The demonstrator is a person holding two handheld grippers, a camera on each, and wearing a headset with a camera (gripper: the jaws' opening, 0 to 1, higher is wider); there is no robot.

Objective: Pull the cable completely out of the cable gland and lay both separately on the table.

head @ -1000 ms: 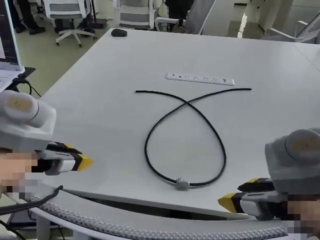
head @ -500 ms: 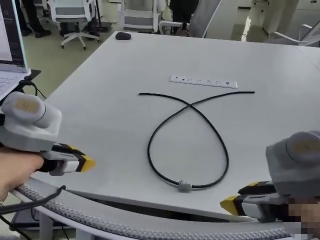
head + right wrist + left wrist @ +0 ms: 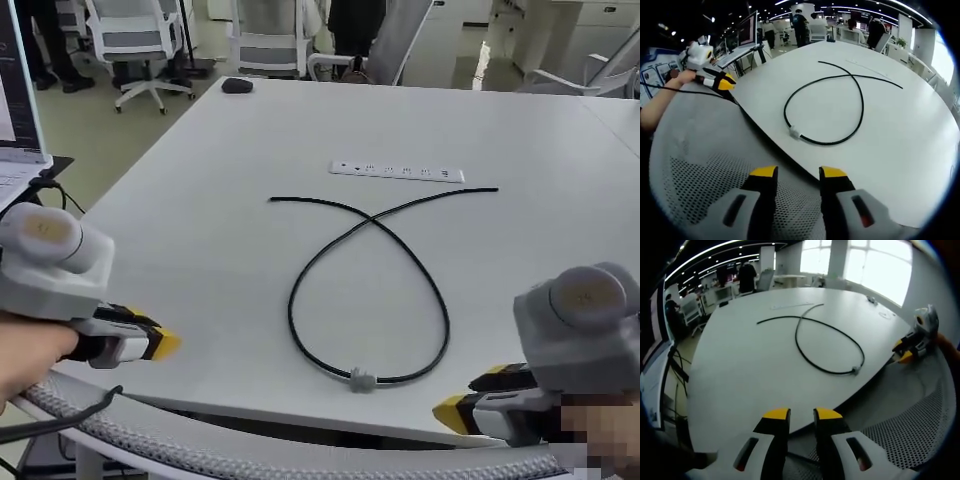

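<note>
0 steps done: gland (image 3: 361, 379) threaded on cable (image 3: 291, 300), looped on table (image 3: 200, 230). Left gripper (image 3: 160, 343) barely parted, right gripper (image 3: 450, 412) wider; both empty.

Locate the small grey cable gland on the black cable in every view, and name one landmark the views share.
Head view: small grey cable gland, lower centre, at the loop's near end.
Left gripper view: gland right of centre, at the loop's right end.
Right gripper view: gland just left of centre, at the loop's lower left.
Shared landmark: the black cable crossing itself opposite the gland.
</note>
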